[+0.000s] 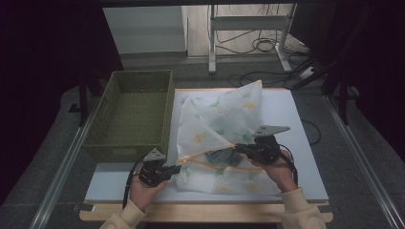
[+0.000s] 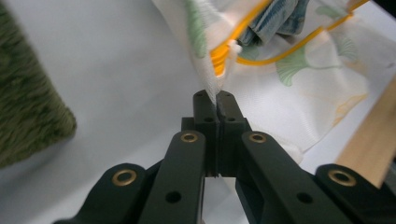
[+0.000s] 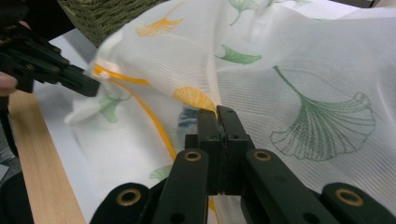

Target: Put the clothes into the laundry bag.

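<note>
A white mesh bag [image 1: 224,119] printed with green and orange leaves lies on the white tabletop [image 1: 114,183], its top edge lifted. An orange zipper [image 1: 210,165] runs along its opening, and a blue-grey garment [image 2: 275,18] shows inside. My left gripper [image 1: 177,168] is shut on the bag's corner by the zipper end, with fabric pinched between the tips [image 2: 213,95]. My right gripper [image 1: 237,148] is shut on a fold of the mesh [image 3: 289,60] near the opening [image 3: 217,112]. The left gripper [image 3: 91,86] also appears at the left of the right gripper view, holding the bag's corner.
A green woven basket [image 1: 133,112] stands on the left of the table, touching the white board's edge. A wooden strip [image 1: 205,212] runs along the near edge. Beyond the table are a metal stand [image 1: 248,28] and cables on the floor.
</note>
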Demonstrator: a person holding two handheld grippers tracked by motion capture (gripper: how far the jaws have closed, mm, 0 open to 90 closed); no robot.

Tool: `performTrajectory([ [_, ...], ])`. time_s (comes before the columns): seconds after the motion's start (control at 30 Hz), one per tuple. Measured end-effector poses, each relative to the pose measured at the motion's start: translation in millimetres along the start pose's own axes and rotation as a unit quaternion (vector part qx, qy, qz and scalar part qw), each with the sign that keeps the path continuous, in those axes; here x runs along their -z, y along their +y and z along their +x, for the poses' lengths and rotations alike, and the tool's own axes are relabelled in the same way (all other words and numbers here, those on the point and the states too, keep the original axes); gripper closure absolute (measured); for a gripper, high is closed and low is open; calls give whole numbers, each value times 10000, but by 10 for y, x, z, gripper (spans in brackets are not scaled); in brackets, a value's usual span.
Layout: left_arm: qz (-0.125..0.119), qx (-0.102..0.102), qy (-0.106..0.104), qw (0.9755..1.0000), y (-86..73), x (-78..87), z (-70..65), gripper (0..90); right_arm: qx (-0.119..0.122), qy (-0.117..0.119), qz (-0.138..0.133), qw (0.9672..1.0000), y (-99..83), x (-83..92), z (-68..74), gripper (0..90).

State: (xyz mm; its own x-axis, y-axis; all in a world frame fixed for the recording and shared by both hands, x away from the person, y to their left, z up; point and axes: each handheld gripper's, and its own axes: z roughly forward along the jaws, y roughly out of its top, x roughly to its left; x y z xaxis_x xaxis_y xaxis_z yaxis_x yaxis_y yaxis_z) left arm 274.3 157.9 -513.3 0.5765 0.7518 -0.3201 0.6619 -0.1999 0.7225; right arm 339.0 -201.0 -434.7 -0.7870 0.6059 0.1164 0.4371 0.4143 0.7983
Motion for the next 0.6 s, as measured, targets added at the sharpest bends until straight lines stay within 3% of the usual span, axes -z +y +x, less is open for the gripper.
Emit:
performTrajectory([
  [0.17, -15, 189, -275, 9994, -82, 102, 72, 900, 73, 11, 86, 9999, -27, -9, 8, 893],
  [0.27, 39, 198, -288, 9994, -122, 111, 92, 899, 226, 59, 170, 9996, -55, -31, 45, 892],
  [0.6, 187, 271, -232, 9992, -243, 140, 147, 876, 383, 159, 393, 9984, -170, -121, 122, 888],
])
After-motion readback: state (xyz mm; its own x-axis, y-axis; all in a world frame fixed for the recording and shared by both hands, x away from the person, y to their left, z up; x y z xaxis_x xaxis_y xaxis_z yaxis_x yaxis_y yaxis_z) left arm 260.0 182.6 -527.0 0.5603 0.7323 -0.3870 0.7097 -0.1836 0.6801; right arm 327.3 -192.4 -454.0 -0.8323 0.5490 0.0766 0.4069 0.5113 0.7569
